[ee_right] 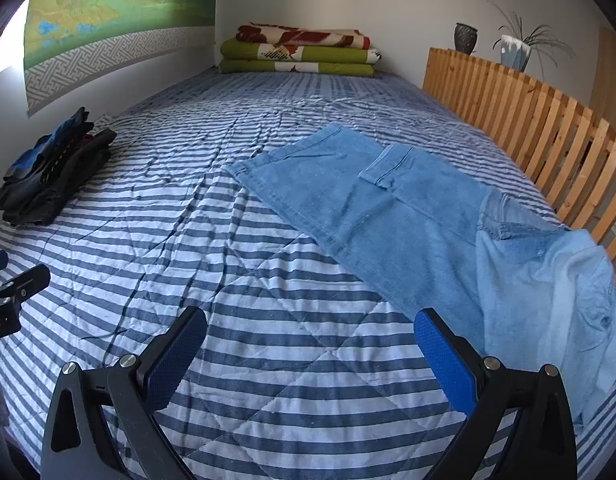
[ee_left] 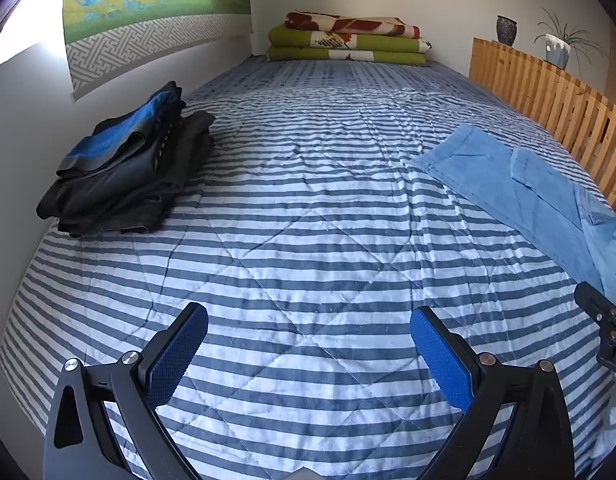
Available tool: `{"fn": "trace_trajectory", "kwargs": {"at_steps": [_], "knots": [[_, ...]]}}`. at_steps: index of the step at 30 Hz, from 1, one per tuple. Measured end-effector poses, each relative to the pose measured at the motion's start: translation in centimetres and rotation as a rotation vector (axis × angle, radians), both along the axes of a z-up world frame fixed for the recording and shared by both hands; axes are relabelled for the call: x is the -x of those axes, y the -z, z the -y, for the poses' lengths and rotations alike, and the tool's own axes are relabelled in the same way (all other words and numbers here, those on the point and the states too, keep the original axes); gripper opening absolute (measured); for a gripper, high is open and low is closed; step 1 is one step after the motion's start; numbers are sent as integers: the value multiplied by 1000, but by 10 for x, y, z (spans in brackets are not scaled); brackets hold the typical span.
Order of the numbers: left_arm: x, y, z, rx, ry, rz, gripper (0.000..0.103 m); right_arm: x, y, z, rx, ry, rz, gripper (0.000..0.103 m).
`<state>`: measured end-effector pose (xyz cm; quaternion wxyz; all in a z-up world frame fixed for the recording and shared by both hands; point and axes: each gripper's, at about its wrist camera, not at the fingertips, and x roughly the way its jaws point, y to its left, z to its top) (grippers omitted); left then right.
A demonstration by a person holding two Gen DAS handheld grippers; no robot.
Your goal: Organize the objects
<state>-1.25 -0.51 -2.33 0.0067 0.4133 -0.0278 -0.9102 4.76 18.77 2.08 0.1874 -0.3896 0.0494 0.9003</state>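
Observation:
A pair of light blue jeans [ee_right: 408,216] lies spread flat on the right side of the striped bed [ee_right: 235,264], its waist end nearest me. In the left wrist view the jeans [ee_left: 516,188] run along the right edge. A stack of folded dark clothes [ee_left: 123,168] with a blue piece on top sits at the left by the wall; the right wrist view shows that stack [ee_right: 51,180] far left. My left gripper [ee_left: 308,320] is open over bare quilt. My right gripper [ee_right: 310,322] is open too, its right finger just short of the jeans' edge. Nothing is between either pair of fingers.
Folded green and red blankets [ee_left: 348,40] lie at the far end of the bed. A slatted wooden rail [ee_right: 528,128] runs along the right side, with a dark vase [ee_right: 466,38] and a potted plant [ee_right: 516,50] behind it. A landscape picture [ee_left: 155,8] hangs on the left wall.

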Motion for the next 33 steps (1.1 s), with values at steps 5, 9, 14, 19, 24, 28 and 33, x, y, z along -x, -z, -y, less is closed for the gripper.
{"fn": "trace_trajectory", "kwargs": {"at_steps": [5,9,14,19,24,28,33], "knots": [[-5,-4,-8,0,31,1,103,-3,-7,-1,20,7,-8,102],[-11,-11,-10,-12,29,-12,103,-9,-15,-2,10,18,-22,102],[-21,-25,-13,-11,33,-23,103,-20,-27,-1,13,22,-44,102],[-34,-39,-18,-3,49,-46,103,-32,-42,4,-1,18,-79,102],[-43,-48,-21,-5,44,-47,103,-41,-50,4,0,13,-84,102],[-46,-49,-22,-8,47,-37,103,-48,-59,8,-31,10,-98,102],[-52,-52,-21,1,42,-54,102,-51,-63,8,-49,24,-101,102]]}}
